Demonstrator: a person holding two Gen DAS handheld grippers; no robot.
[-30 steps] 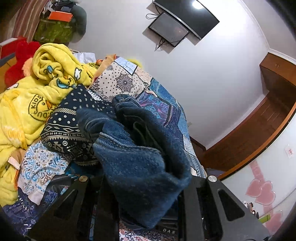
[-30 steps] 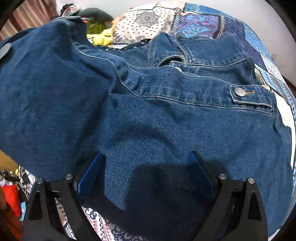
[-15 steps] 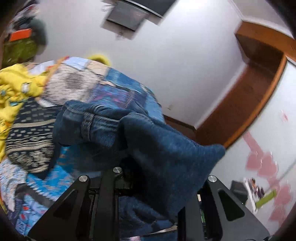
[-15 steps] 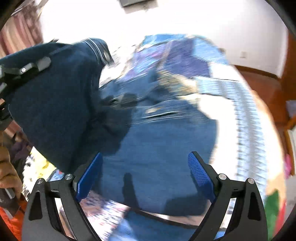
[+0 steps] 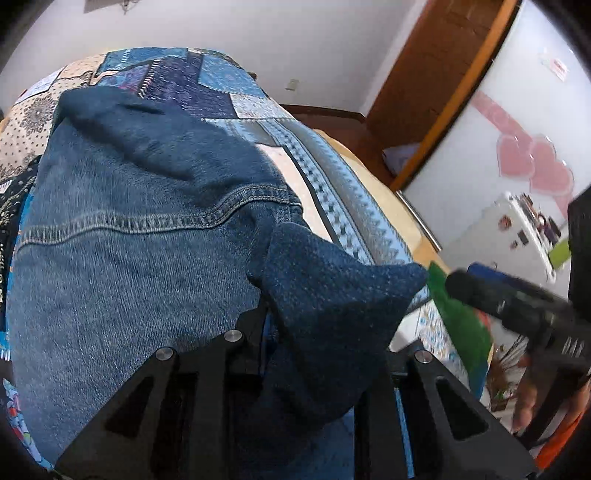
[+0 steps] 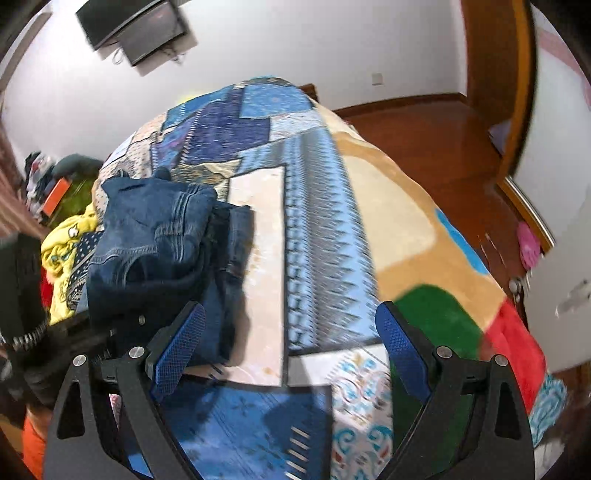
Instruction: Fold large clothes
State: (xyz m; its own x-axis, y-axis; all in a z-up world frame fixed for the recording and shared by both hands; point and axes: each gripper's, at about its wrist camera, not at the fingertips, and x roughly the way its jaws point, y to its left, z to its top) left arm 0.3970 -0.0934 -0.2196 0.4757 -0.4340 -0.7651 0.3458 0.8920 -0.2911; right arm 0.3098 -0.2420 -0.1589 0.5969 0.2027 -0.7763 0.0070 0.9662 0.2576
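Note:
A dark blue denim jacket (image 5: pixel 122 258) lies on the patchwork quilt (image 5: pixel 221 81) of a bed. My left gripper (image 5: pixel 325 332) is shut on a folded edge of it, and the cloth bulges up between the black fingers and hides their tips. In the right wrist view the jacket (image 6: pixel 155 236) is bunched at the left, with the left gripper's black body below it. My right gripper (image 6: pixel 291 347) stands open over bare quilt (image 6: pixel 317 229), blue pads (image 6: pixel 181 343) wide apart with nothing between them. The right gripper (image 5: pixel 517 306) also shows at the right of the left wrist view.
A yellow blanket (image 6: pixel 66 240) and other clothes are heaped at the bed's far left. A screen (image 6: pixel 133 26) hangs on the white wall. Wooden floor (image 6: pixel 424 140) runs past the bed's right edge, by a white door with pink hearts (image 5: pixel 532 162). A person's hand (image 5: pixel 528 391) holds the right gripper.
My left gripper has swung across the bed with the denim fold, laying the jacket over itself. The right gripper has drawn back off the jacket and now hangs over bare quilt.

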